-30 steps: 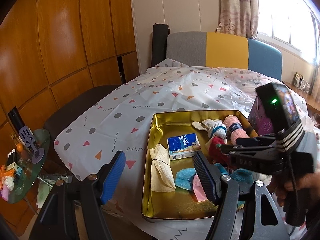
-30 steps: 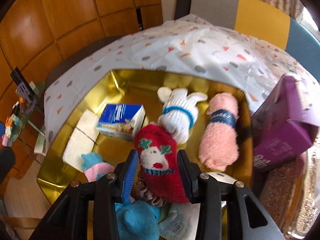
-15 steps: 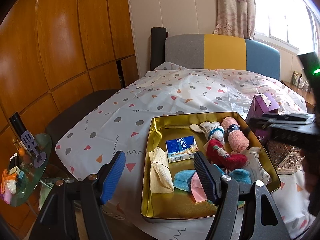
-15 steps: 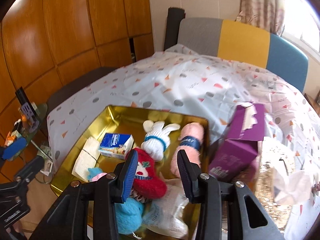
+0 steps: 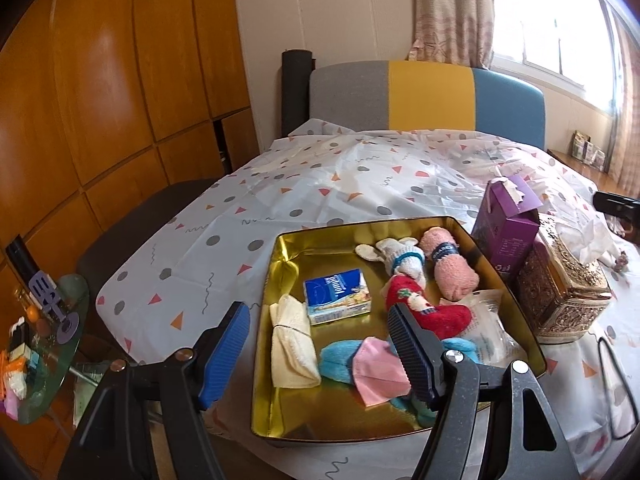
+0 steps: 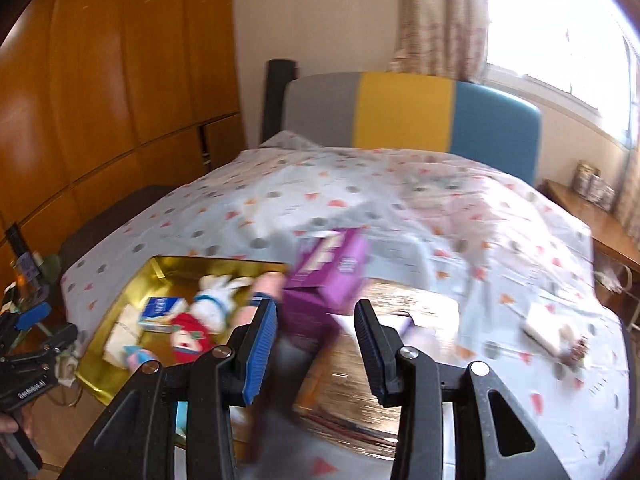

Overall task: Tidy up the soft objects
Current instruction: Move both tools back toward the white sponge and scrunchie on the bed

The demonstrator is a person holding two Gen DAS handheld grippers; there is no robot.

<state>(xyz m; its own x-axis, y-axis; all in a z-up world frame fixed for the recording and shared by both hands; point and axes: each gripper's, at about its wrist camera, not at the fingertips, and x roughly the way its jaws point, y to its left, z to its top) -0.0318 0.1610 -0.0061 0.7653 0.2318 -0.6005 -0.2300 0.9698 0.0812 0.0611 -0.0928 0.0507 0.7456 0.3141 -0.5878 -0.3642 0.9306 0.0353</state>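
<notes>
A gold tin tray on the spotted tablecloth holds soft things: a red Christmas sock, a white bunny sock, a pink rolled towel, a cream cloth, a blue sock, a pink mask and a blue tissue pack. My left gripper is open and empty, low at the tray's near edge. My right gripper is open and empty, raised right of the tray, above the purple box. The right wrist view is blurred.
A purple box and an ornate gold tissue box stand right of the tray. A small item lies on the cloth at right. A glass side table with clutter is at far left. A grey, yellow and blue headboard is behind.
My right gripper let go of the red sock, left it in the tray, then rose and swung right toward the purple box. My left gripper stayed open and hardly moved.
</notes>
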